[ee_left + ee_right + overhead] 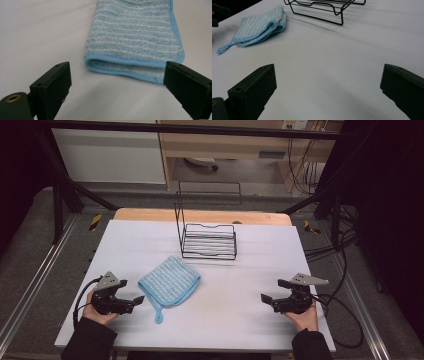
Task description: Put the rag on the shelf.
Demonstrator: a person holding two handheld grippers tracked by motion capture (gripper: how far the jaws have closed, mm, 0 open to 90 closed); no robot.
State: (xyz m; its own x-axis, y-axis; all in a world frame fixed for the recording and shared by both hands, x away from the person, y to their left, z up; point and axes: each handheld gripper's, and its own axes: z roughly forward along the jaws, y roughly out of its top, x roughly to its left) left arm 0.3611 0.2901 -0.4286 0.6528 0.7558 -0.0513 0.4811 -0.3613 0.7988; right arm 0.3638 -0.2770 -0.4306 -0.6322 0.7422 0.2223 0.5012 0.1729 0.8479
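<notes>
Near the table's [250, 270] front edge, our left gripper [134, 301] and right gripper [269, 297] both stand wide open, holding nothing. The folded blue striped cloth [170, 282] lies just beside the left gripper; a black wire rack [209, 241] stands toward the far edge.

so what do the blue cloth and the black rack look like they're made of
The blue cloth looks like soft woven or terry fabric, probably microfibre or cotton: a nubby, matte pile with pale stripes, a smooth stitched blue edging and a hanging loop. The black rack looks like thin metal wire with a dark coating, likely paint or powder coat: slim rigid rods, bent corners and a slight sheen in the right gripper view.
</notes>
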